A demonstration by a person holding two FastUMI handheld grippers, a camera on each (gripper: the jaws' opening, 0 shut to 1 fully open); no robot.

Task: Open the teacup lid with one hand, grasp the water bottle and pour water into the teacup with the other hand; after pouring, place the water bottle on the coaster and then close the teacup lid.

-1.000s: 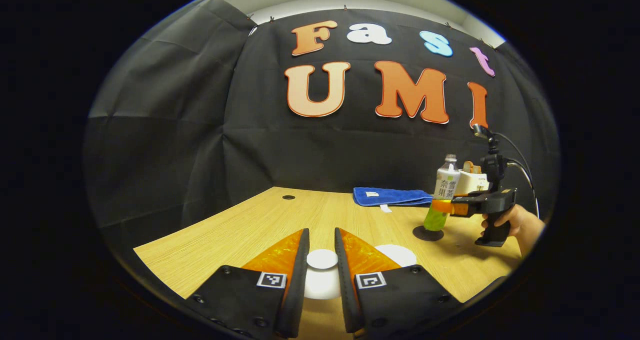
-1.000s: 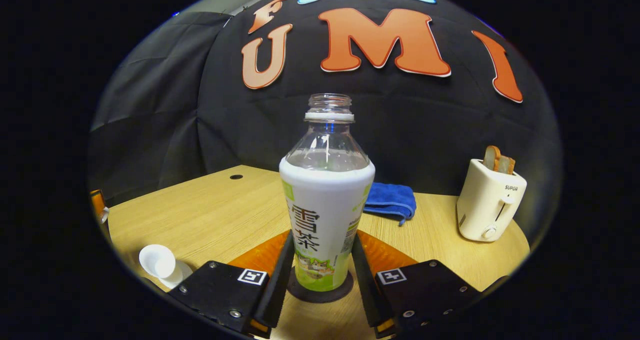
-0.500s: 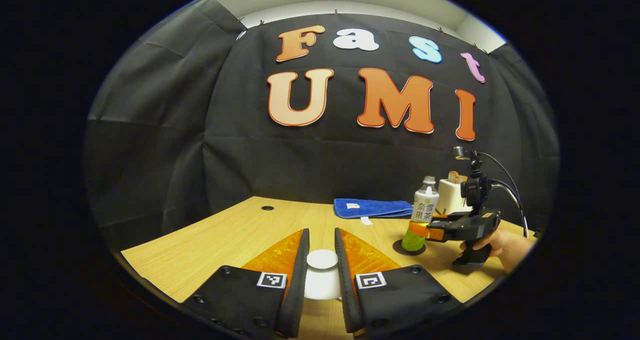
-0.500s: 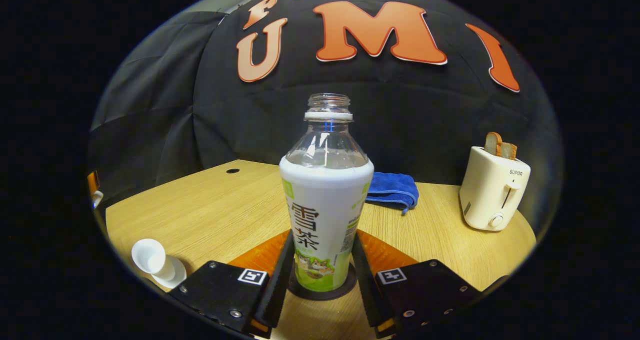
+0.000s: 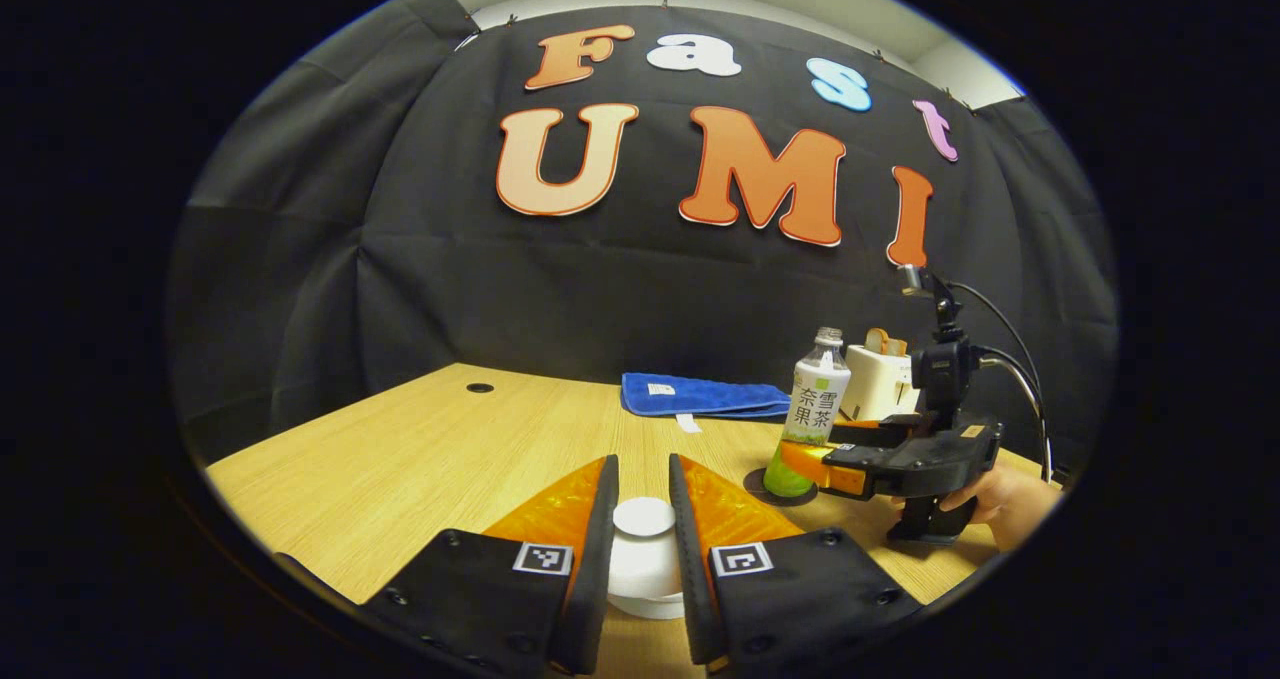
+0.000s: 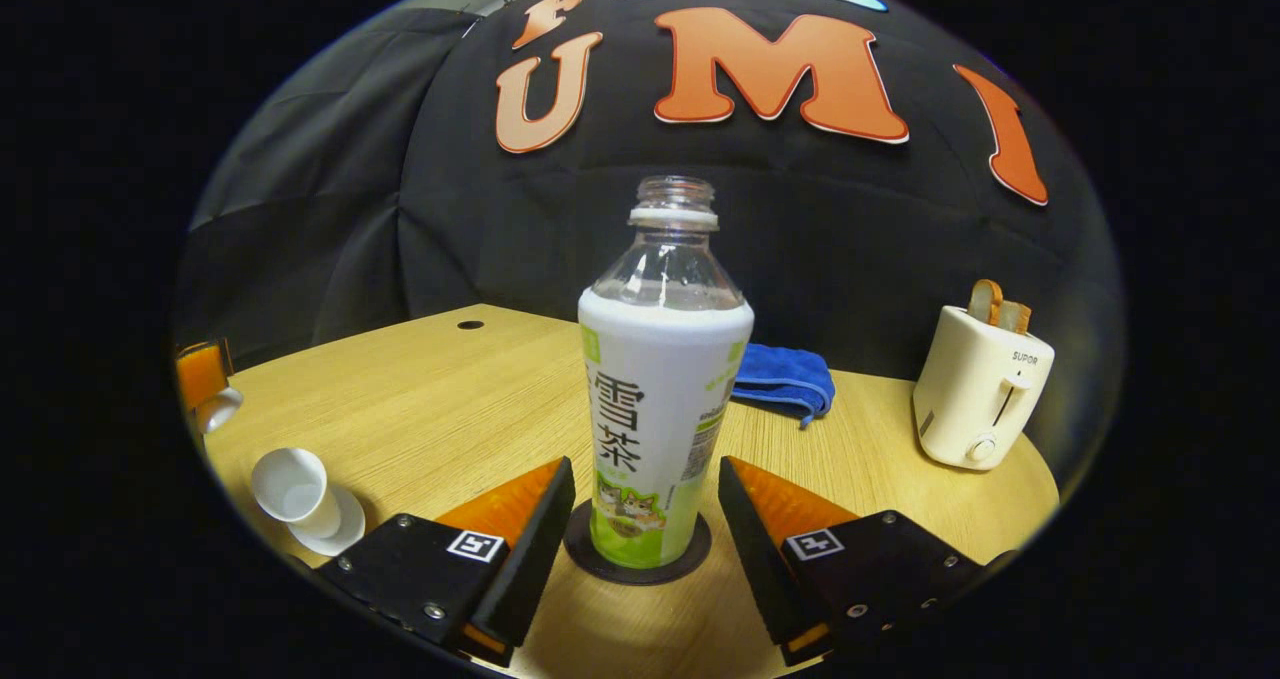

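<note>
The water bottle [image 6: 665, 399] stands upright and uncapped on the dark round coaster [image 6: 637, 561]. My right gripper [image 6: 645, 467] is open, with a finger on either side of the bottle's base and a gap on both sides. The white teacup [image 6: 293, 484] sits uncovered on its saucer [image 6: 345, 529] at the lower left. My left gripper [image 5: 643, 464] is shut on the white teacup lid [image 5: 644, 559], held above the table. In the left gripper view the bottle [image 5: 815, 414] and the right gripper [image 5: 835, 454] with a hand [image 5: 1005, 494] are at the right.
A cream toaster [image 6: 985, 389] with bread slices stands at the right rear. A folded blue cloth [image 6: 785, 384] lies behind the bottle. The wooden table [image 6: 440, 399] has a small round hole [image 6: 470, 325] near its back edge. The left gripper [image 6: 203, 379] shows at the far left.
My right gripper has opened and let go of the bottle, which stays on the coaster. The left gripper keeps the lid and has shifted slightly.
</note>
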